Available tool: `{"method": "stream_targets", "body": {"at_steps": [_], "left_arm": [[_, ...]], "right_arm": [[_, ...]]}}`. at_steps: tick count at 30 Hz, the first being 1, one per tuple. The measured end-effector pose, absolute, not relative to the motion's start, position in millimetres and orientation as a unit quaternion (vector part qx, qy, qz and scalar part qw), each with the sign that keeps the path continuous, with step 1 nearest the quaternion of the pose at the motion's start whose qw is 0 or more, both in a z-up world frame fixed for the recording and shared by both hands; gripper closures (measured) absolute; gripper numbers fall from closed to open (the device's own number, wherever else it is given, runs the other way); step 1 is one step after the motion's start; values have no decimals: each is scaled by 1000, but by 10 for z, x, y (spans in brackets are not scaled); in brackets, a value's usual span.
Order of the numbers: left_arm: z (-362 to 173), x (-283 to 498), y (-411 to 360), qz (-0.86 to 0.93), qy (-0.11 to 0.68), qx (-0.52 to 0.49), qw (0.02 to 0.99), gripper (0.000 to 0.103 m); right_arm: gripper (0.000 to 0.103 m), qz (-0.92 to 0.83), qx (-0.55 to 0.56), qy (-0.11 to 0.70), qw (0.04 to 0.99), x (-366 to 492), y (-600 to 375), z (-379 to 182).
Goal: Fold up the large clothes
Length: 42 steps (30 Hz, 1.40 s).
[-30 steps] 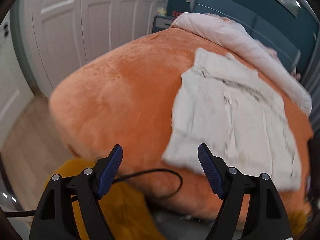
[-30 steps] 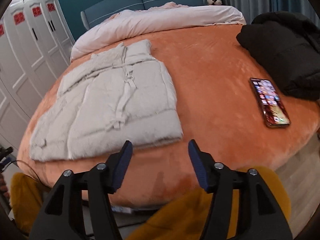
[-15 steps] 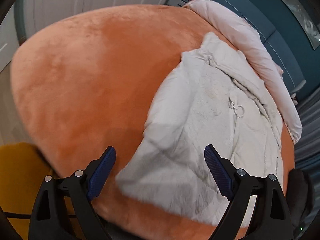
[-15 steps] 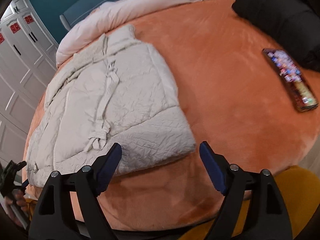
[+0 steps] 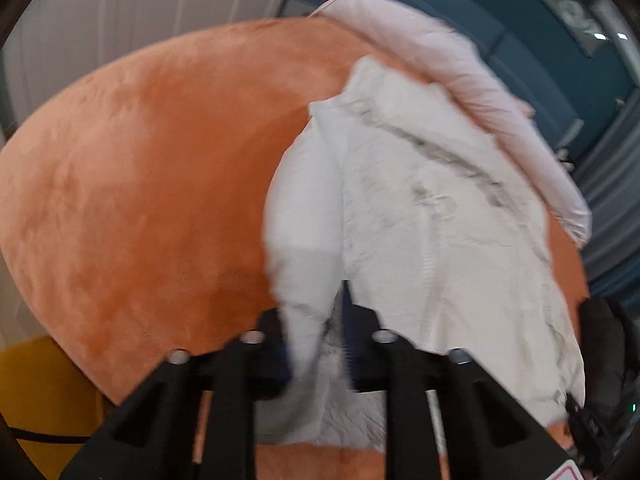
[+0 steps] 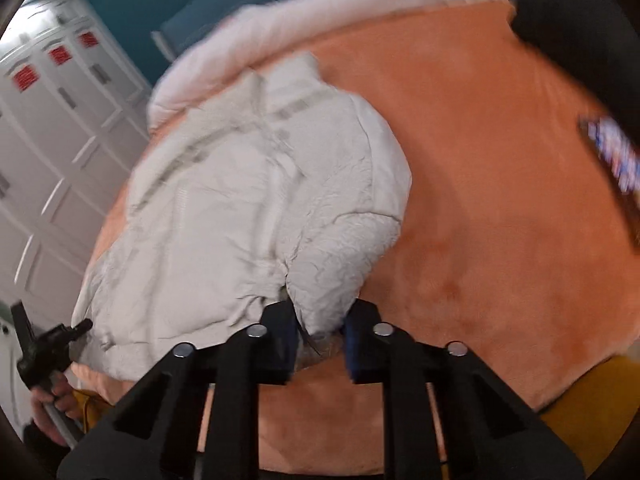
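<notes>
Both jaws, wide apart a moment ago, are closing: left gripper (image 5: 316, 344) and right gripper (image 6: 320, 340) pinch the pale quilted padded jacket's (image 6: 256, 208) near hem, ready for lifting into a fold.

Black claw (image 6: 320, 344), blue pads, silver screws

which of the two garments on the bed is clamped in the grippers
The pale quilted jacket: both the left gripper and right gripper are closing on its near hem. The black coat lies untouched at the far right.
</notes>
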State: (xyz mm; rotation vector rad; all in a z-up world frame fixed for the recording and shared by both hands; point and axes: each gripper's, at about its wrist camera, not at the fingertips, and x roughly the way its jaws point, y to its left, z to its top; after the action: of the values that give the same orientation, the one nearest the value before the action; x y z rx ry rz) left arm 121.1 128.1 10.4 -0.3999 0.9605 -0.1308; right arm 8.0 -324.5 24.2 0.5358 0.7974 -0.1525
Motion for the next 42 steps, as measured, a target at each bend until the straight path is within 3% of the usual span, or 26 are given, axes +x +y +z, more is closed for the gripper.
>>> {"method": "stream_targets", "body": {"at_steps": [6,16,20,28,35,37,42], "left_arm": [[729,677,1242,-123,427,-170,880,95],[1275,-616,1797,-164,445,-183,861,96],[1490,-675,1856,-144,421,-191,875,95],[1765,348,1514,-120,291,-201,928,87],[1489,1668,1113,-81,279,-167,942,86],[1308,2078,1007,-54,304,-151,939,84],[831,2748,1056,-3,389,-177,904,80]], "right_arm": [[90,-45,216,344,913,-414,-3035,826],[90,-3,105,375,921,-1844,-2613,1383],[90,-3,99,359,928,-1958,-2570,1555],[89,-25,171,203,964,-919,-2968,1907],[88,-58,194,186,961,462,-3222,1750],[84,-73,196,194,958,760,-3285,1619],[59,-96,230,182,951,1111,-3473,1435]]}}
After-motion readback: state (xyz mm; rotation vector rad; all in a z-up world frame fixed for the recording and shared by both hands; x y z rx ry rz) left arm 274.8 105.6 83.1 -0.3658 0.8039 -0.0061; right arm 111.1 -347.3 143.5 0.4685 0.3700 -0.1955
